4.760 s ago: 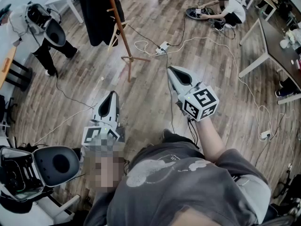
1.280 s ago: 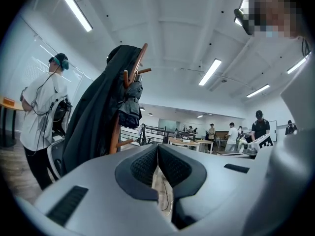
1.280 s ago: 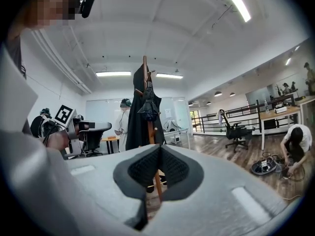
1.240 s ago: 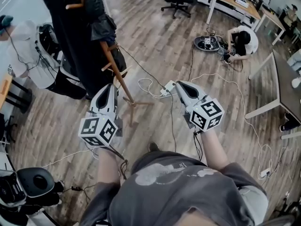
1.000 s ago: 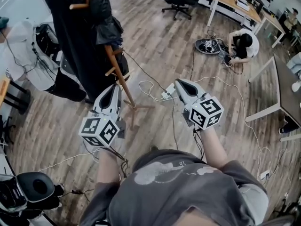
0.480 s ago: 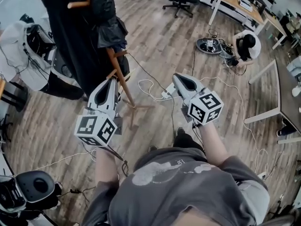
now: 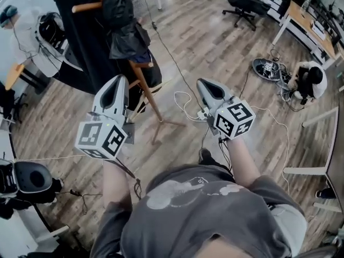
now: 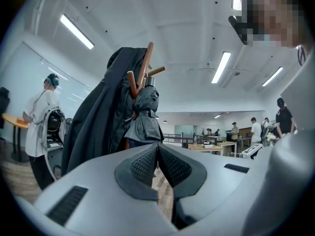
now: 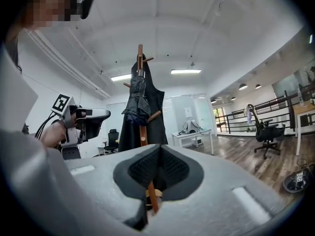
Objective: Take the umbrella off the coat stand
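Observation:
A wooden coat stand [image 7: 145, 85] rises at the upper left of the head view, draped with a long dark coat [image 7: 80, 31]. A folded grey umbrella [image 7: 126, 34] hangs from one of its pegs, beside the coat. My left gripper [image 7: 119, 78] is shut and empty, its tip just short of the stand's pole and below the umbrella. My right gripper [image 7: 200, 81] is shut and empty too, off to the stand's right. The left gripper view looks level past the left gripper [image 8: 157, 146] at the umbrella [image 8: 145, 114]. The right gripper view shows the right gripper [image 9: 160, 147], the umbrella [image 9: 138, 100] and the stand [image 9: 140, 58].
White cables and a power strip [image 7: 203, 113] lie on the wood floor by the stand's feet. A person in white [image 7: 27, 31] stands at the left, another crouches on the floor [image 7: 309, 79]. An office chair [image 7: 244, 1] and a black-and-white device [image 7: 27, 179] are nearby.
Both grippers have moved forward toward the coat stand, and the left one has risen. The stand and the umbrella now look nearer. Both pairs of jaws stay shut.

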